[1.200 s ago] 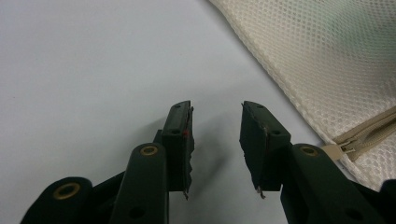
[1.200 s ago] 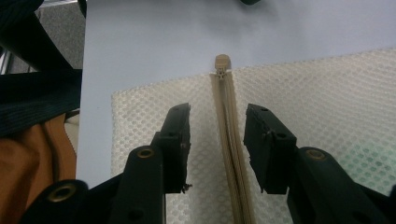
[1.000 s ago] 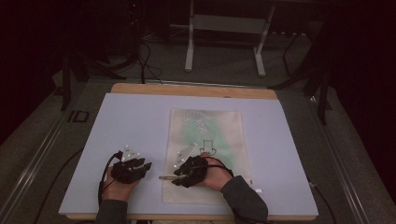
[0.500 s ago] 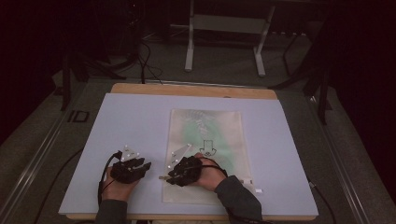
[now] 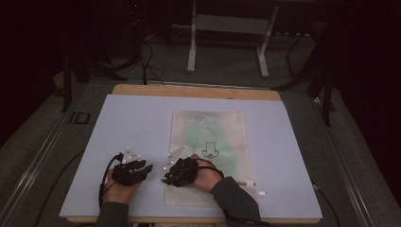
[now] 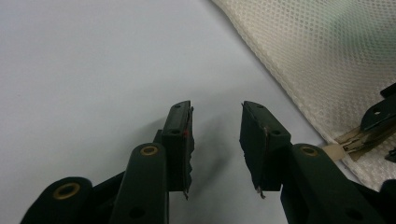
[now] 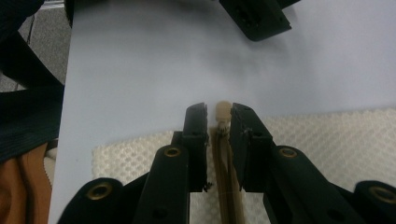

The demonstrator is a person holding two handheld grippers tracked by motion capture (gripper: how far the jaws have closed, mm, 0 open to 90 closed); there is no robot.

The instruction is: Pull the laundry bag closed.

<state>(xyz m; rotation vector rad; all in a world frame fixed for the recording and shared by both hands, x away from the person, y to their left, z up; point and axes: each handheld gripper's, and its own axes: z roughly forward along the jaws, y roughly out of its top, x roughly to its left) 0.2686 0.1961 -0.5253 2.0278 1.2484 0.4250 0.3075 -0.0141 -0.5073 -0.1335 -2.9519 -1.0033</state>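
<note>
Mesh bag [image 5: 208, 142] lies on the table [image 5: 123, 123], right of centre.

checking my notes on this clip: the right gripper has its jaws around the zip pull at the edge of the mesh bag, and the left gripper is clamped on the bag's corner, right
Not quite. The left gripper isn't clamped on the mesh bag: the left gripper view shows its jaws open over the bare table, beside the bag's edge and holding nothing. The rest stands: the right gripper has its jaws around the zip pull at the bag's edge.

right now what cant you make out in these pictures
- Bag contents: high view, mesh blurs the green shape inside.
- Zipper pull: right gripper view, whether the right gripper actually pinches it; the fingers flank it closely.
- Bag's near edge: high view, right hand and sleeve cover part.
- Label: high view, too small.
</note>
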